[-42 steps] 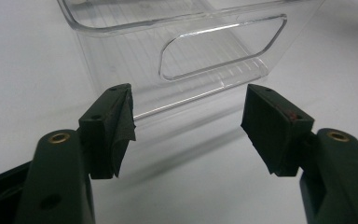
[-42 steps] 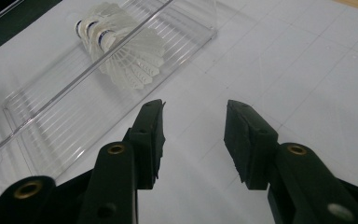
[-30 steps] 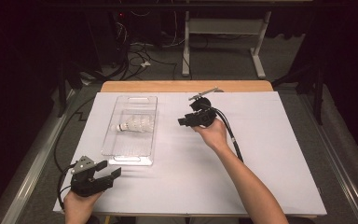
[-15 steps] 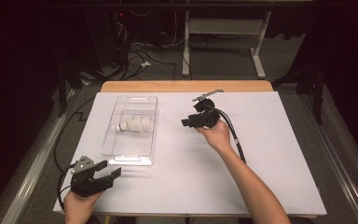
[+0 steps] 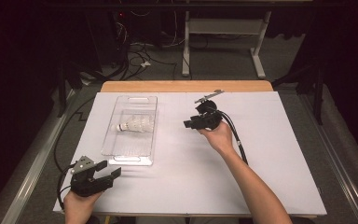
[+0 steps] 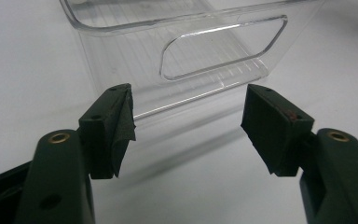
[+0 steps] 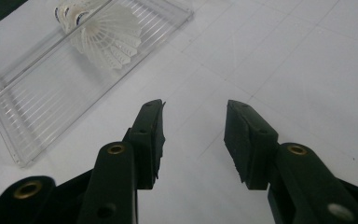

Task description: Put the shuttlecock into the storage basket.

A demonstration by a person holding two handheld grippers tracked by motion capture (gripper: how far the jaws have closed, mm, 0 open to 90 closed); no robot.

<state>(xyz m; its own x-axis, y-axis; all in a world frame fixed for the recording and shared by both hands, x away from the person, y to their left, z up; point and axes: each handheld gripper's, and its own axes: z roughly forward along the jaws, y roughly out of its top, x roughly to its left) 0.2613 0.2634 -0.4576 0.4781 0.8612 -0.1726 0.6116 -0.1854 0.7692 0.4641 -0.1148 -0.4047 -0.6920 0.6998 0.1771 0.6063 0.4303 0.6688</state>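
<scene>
High view: right claw (image 5: 189, 125) hovers open, aimed at shuttlecock (image 5: 134, 125).

My left claw (image 5: 103, 175) sits low at the near left corner of the worktop (image 5: 279, 186), held in my left hand (image 5: 78, 205), its jaws parted wide with nothing between them. My right arm reaches forward from the near right, the right hand (image 5: 218, 136) holding the right claw (image 5: 190, 124) past mid-worktop, pointing left, jaws half apart and empty.
</scene>
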